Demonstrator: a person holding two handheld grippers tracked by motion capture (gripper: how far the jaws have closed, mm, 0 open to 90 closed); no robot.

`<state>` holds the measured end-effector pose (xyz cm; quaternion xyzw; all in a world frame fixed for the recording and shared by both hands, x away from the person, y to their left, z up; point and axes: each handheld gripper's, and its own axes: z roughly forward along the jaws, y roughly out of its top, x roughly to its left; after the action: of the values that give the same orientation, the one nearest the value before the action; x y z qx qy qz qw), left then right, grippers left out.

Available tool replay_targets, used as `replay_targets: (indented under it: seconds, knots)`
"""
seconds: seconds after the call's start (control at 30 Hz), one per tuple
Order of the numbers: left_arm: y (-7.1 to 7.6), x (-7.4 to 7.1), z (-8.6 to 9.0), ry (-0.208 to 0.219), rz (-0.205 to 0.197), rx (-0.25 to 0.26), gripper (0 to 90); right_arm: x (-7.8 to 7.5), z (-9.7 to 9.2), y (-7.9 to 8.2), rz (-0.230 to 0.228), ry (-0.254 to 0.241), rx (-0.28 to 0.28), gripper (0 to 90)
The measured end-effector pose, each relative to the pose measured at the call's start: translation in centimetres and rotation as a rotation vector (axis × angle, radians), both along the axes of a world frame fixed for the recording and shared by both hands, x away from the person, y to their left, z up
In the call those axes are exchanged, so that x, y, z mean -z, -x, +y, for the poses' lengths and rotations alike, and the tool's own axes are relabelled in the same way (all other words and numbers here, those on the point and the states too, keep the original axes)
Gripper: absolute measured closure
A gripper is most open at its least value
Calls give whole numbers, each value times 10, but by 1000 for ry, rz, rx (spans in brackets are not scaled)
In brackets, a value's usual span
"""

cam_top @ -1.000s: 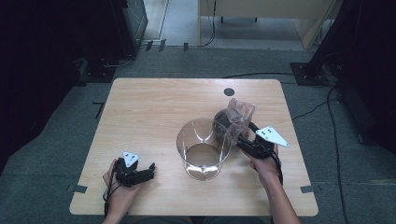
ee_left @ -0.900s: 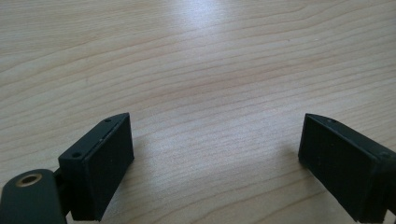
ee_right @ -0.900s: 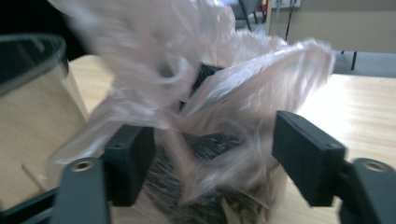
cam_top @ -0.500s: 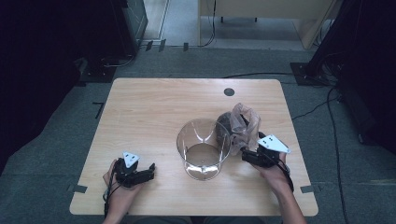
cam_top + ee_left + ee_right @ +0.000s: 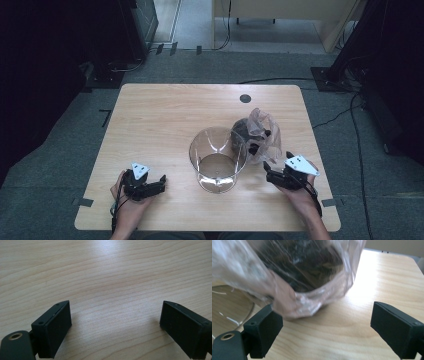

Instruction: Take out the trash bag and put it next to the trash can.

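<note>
A clear plastic bag (image 5: pixel 257 132) with dark contents stands on the wooden table (image 5: pixel 165 115), just right of a large clear glass bowl (image 5: pixel 217 160). My right gripper (image 5: pixel 272 172) rests on the table a little in front of the bag, open and empty. In the right gripper view the bag (image 5: pixel 304 272) stands close ahead of the wide-apart jaws, nearer the left one. My left gripper (image 5: pixel 157 182) lies open near the front left of the table. Bare wood (image 5: pixel 112 290) lies between the jaws of my left gripper (image 5: pixel 113 322).
A round black hole (image 5: pixel 245 98) sits near the table's far edge. The bowl's rim (image 5: pixel 234 312) shows at the left of the right gripper view. Grey floor, cables and dark equipment surround the table.
My right gripper has let go of the bag and drawn back toward the front edge. The bag now stands on its own beside the bowl. The left gripper has not moved.
</note>
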<state>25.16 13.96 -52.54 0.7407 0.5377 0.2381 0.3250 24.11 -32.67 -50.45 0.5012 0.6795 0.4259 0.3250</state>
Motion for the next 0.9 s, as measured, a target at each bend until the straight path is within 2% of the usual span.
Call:
replay_targets:
  seconds: [0.27,0.9]
  knots:
    - [0,0,0,0,0,0,96,4,-6,10,26,10,32,109]
    - [0,0,0,2,-1,-2,95,14,-40,30,112,4,133,110]
